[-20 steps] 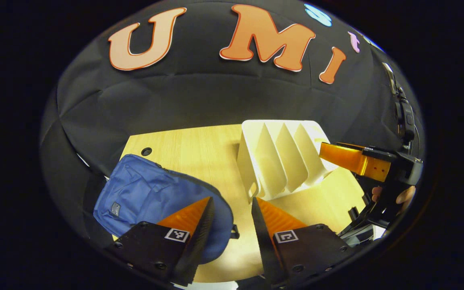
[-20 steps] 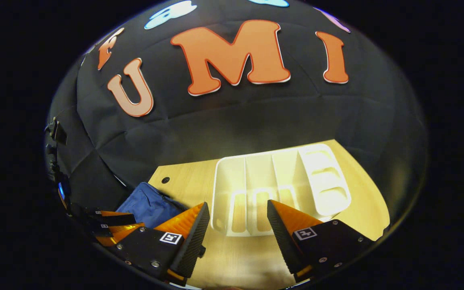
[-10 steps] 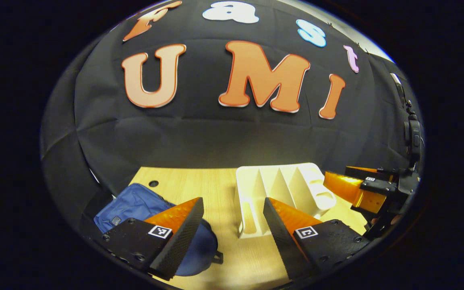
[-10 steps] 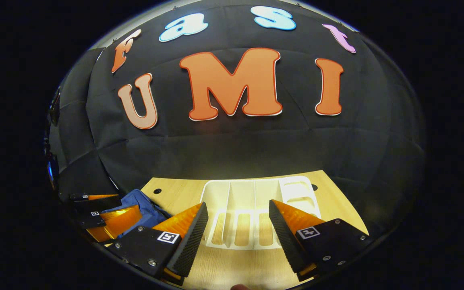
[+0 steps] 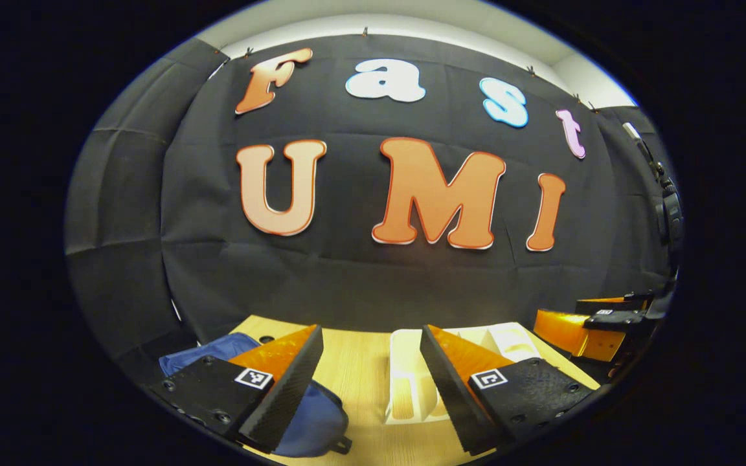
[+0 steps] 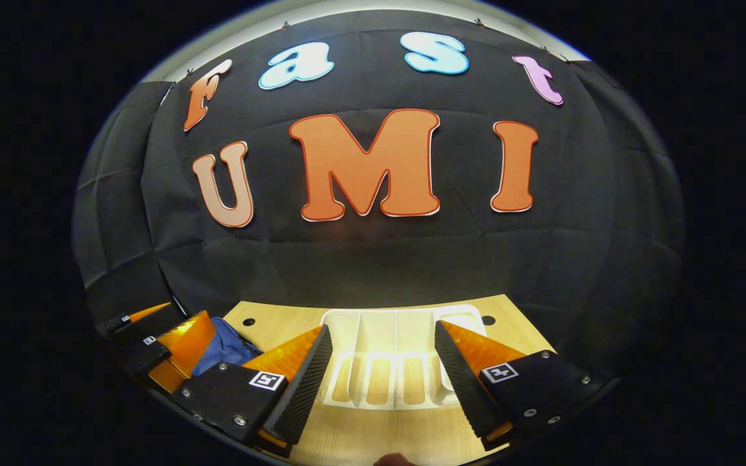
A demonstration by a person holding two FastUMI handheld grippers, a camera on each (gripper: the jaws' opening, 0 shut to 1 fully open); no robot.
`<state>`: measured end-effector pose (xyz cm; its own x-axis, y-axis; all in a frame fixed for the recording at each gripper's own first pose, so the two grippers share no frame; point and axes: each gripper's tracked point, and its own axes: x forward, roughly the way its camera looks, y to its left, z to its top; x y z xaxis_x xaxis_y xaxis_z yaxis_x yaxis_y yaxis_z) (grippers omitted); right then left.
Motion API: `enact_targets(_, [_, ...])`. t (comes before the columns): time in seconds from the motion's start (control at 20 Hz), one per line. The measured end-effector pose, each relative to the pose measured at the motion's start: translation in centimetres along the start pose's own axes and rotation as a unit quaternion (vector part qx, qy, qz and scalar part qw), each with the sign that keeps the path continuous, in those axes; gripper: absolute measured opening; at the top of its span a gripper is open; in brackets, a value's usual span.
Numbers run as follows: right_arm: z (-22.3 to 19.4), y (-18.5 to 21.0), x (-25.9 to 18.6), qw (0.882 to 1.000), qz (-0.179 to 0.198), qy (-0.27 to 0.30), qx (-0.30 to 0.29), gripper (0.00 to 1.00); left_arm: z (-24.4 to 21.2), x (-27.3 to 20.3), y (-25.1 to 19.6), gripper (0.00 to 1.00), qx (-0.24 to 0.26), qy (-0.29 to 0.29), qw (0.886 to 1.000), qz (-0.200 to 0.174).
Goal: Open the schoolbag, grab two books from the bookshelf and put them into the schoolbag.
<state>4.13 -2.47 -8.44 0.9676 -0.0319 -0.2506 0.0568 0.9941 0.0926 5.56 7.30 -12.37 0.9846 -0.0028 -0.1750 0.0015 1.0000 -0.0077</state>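
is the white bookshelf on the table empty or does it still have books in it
Empty, as far as shown: the bookshelf's visible slots hold no books, and the table shows through its base cutouts. Its near end is hidden.

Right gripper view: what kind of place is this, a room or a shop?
Probably a small recording booth, not a shop. A black cloth wall hangs close behind a wooden table. On the table stand only a white bookshelf and a blue schoolbag, laid out for practice.
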Motion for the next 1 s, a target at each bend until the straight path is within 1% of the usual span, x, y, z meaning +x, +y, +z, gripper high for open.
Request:
enact_targets(0.05, [-0.1,0.0,0.0,1.0,-0.001,-0.007,0.003,0.95,0.1,-0.3,-0.2,0.94,0.009,-0.004,1.0,-0.003])
enact_targets(0.15, [0.1,-0.4,-0.5,1.0,-0.007,-0.028,0.0,0.95,0.1,-0.6,-0.4,0.95,0.028,-0.012,1.0,-0.003])
enact_targets(0.2, [0.2,-0.7,-0.6,0.999,-0.012,-0.04,-0.004,0.94,0.4,-0.7,-0.4,0.95,0.033,-0.021,0.999,0.0])
enact_targets(0.3, [0.5,-0.6,-1.0,0.998,-0.009,-0.062,-0.003,0.94,1.4,-1.0,-0.3,0.95,0.034,-0.045,0.998,0.003])
enact_targets(0.55, [0.5,-0.5,-1.3,0.997,-0.013,-0.076,-0.017,0.94,2.3,-1.7,0.1,0.94,0.054,-0.062,0.997,0.009])
enact_targets(0.7, [1.2,0.0,-1.7,0.996,-0.01,-0.089,-0.025,0.94,4.5,-2.5,0.4,0.93,0.08,-0.094,0.992,0.017])
enact_targets(0.8, [1.6,0.0,-2.0,0.994,-0.013,-0.099,-0.033,0.94,5.6,-3.1,0.1,0.93,0.078,-0.117,0.99,0.016])
enact_targets(1.0, [2.9,0.1,-2.6,0.992,-0.022,-0.122,-0.034,0.94,6.2,-3.4,0.4,0.93,0.075,-0.129,0.989,0.017])
